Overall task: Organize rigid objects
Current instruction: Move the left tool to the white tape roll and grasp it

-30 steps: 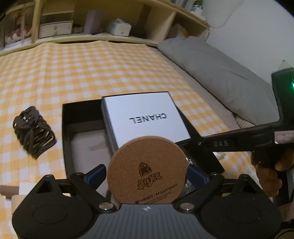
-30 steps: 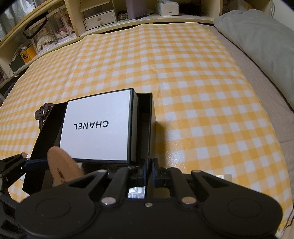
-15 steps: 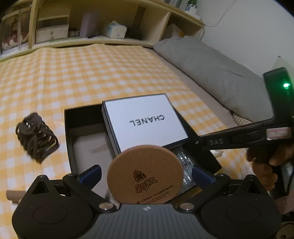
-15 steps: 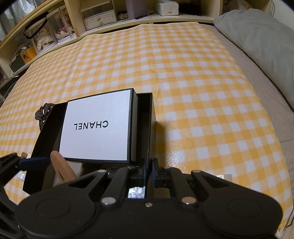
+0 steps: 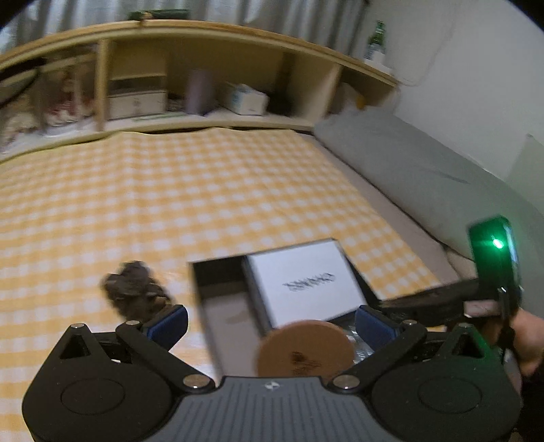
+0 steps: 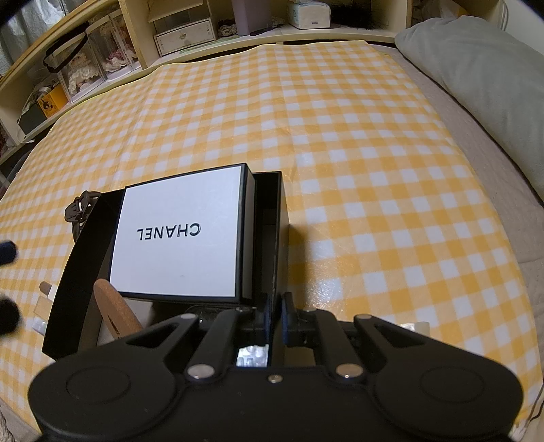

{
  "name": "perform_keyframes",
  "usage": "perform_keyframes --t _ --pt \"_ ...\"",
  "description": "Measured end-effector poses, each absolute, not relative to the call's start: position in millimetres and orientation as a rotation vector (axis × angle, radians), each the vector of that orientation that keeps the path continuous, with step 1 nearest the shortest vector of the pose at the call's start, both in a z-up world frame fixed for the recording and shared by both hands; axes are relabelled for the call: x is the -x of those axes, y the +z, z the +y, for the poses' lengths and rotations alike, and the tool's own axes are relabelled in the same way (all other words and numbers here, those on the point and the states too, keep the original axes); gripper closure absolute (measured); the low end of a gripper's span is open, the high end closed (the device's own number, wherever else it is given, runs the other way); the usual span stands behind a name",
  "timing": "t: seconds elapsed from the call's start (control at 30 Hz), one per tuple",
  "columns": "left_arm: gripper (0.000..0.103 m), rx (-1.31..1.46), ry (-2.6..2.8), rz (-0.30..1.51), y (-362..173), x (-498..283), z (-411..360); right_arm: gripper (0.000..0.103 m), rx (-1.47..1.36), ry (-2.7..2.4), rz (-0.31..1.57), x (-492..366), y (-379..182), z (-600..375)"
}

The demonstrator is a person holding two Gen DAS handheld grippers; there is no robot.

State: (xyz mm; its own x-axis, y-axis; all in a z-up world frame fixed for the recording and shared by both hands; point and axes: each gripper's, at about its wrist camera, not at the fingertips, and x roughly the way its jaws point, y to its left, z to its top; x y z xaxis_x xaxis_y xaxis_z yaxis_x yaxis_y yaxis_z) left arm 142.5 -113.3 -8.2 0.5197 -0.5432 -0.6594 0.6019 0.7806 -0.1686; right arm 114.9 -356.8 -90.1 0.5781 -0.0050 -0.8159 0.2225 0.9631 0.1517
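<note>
A black open box (image 6: 81, 258) lies on the yellow checked cloth and holds a white CHANEL box (image 6: 180, 234). A round cork coaster (image 5: 304, 348) leans inside the black box's near end; it also shows edge-on in the right wrist view (image 6: 115, 312). My left gripper (image 5: 270, 323) is open above the box, with the coaster free between its fingers. My right gripper (image 6: 276, 311) is shut on the black box's right wall (image 6: 277, 238). A dark brown hair claw (image 5: 136, 294) lies left of the box.
A grey pillow (image 6: 482, 85) lies along the right side. Wooden shelves (image 6: 190, 27) with boxes and bottles stand behind the bed. A small wooden piece (image 6: 44, 307) lies left of the black box. My right hand's tool (image 5: 489, 272) shows at the left view's right edge.
My left gripper opened wider and pulled up and back. The cork coaster stayed in the black box, leaning at its near end. The right gripper held still.
</note>
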Motion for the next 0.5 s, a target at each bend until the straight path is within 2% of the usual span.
perform_keyframes --t 0.4,0.5 --pt "0.000 -0.078 -0.407 0.822 -15.3 -166.1 -42.5 0.096 -0.249 -0.135 0.947 -114.8 -89.9 -356.5" --pt "0.006 -0.106 -0.382 0.877 -27.6 -162.8 -39.5 0.096 -0.250 -0.135 0.948 -114.7 -89.9 -356.3"
